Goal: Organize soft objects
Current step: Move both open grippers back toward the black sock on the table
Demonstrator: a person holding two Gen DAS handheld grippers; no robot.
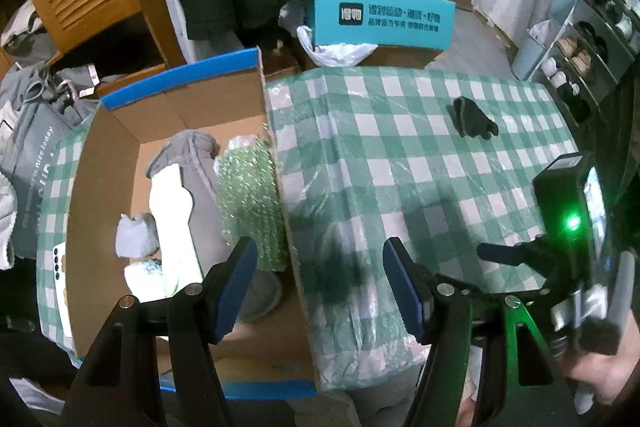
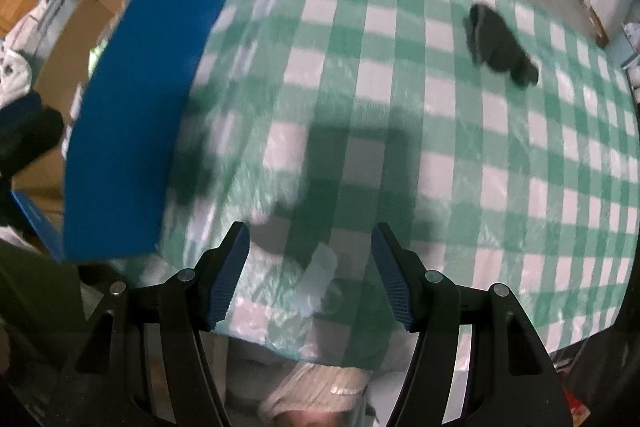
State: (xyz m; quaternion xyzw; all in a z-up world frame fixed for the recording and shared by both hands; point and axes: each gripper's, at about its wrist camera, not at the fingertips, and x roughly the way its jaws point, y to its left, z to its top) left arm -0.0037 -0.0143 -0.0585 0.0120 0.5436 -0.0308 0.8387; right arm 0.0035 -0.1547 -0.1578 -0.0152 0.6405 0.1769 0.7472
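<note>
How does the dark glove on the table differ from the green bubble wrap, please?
The dark glove lies flat on the checked tablecloth, outside the cardboard box; the green bubble wrap stands inside it, against its wall. The glove is opaque, the wrap translucent and bumpy. The wrap looks larger. Neither is held.

A cardboard box [image 1: 120,147] sat on the table [image 1: 400,187], left of a glove [image 1: 474,117] lying well apart. Inside the box lay bubble wrap [image 1: 250,195] and socks [image 1: 172,203].
</note>
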